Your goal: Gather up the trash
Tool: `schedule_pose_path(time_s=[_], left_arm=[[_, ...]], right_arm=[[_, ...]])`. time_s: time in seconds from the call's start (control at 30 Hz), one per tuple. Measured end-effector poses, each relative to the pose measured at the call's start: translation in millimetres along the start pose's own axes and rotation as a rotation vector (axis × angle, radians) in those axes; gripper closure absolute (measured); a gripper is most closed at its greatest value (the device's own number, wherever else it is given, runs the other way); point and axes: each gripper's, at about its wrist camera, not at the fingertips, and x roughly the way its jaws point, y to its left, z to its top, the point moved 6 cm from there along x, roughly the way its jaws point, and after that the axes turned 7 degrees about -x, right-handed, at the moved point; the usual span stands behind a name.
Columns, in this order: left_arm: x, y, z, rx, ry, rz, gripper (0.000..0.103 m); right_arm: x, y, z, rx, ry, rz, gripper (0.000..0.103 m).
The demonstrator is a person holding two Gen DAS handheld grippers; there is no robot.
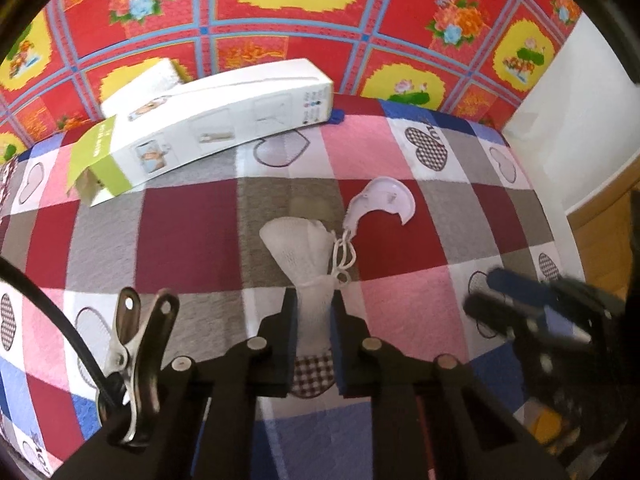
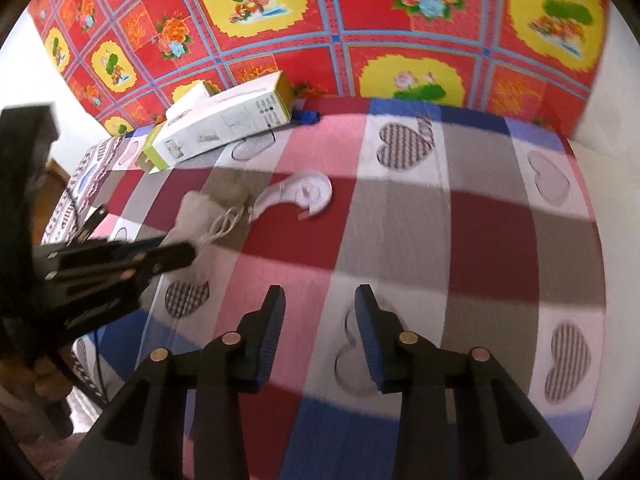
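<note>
trash first: the white mesh pouch (image 1: 304, 252) lies crumpled on the patchwork quilt (image 1: 400, 312), on the maroon and grey squares near the middle of the bed, with its narrow neck drawn toward the left gripper (image 1: 314, 312). behind the bed hangs the red and yellow floral cloth (image 1: 280, 8), and along the quilt's far edge sits the long white cardboard box (image 1: 216, 124), one flap open, well apart from the pouch. that box looks like trash too, and would be a bulky pick for later.

next down in size, the broken white plastic piece (image 1: 384, 202) lies just beside the pouch, with a looped white cord (image 1: 344, 256) running between them; whether the cord ties them together i cannot tell.

now the grip. the left gripper is clenched on the pouch's neck, pads pinching the mesh from both sides. the right gripper (image 2: 320, 320) stands parted over the pink square with nothing between its fingers, off to the right of the pouch.

to do this well, i'd say: lift slowly and straight, since mesh is soft and can slide out of a narrow pinch. watch that cord, it may drag the plastic piece along or snag. the free gripper could go for the plastic piece.
</note>
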Motion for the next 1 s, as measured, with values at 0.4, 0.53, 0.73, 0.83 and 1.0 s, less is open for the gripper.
schedule_pose_path(time_s=[0.4,0.53,0.73,0.83,1.0], left_arm=[[-13.5,33.3,-3.6,-0.089,-0.023,0.05,0.089],[-10.9,40.5,-6.0,-0.11,-0.012,0.055,0.089],[-9.5,42.9,-6.7,-0.125,-0.005,0.05,0.089],[-9.3,43.4,-6.8,-0.125,-0.002,0.048,0.089],[-8.0,43.5,-6.4,-0.122,0.002,0.043,0.089]], right_arm=[[37.0,-5.1,51.2,-0.109,0.008,0.009,0.064],[46.6,-3.1,57.7,-0.166,0.027,0.003,0.058],[56.6,6.8,61.5,-0.209,0.051,0.068,0.058],[60.2,11.1,62.7,-0.25,0.06,0.063,0.058],[62.6,19.4,60.1,-0.354,0.065,0.033,0.058]])
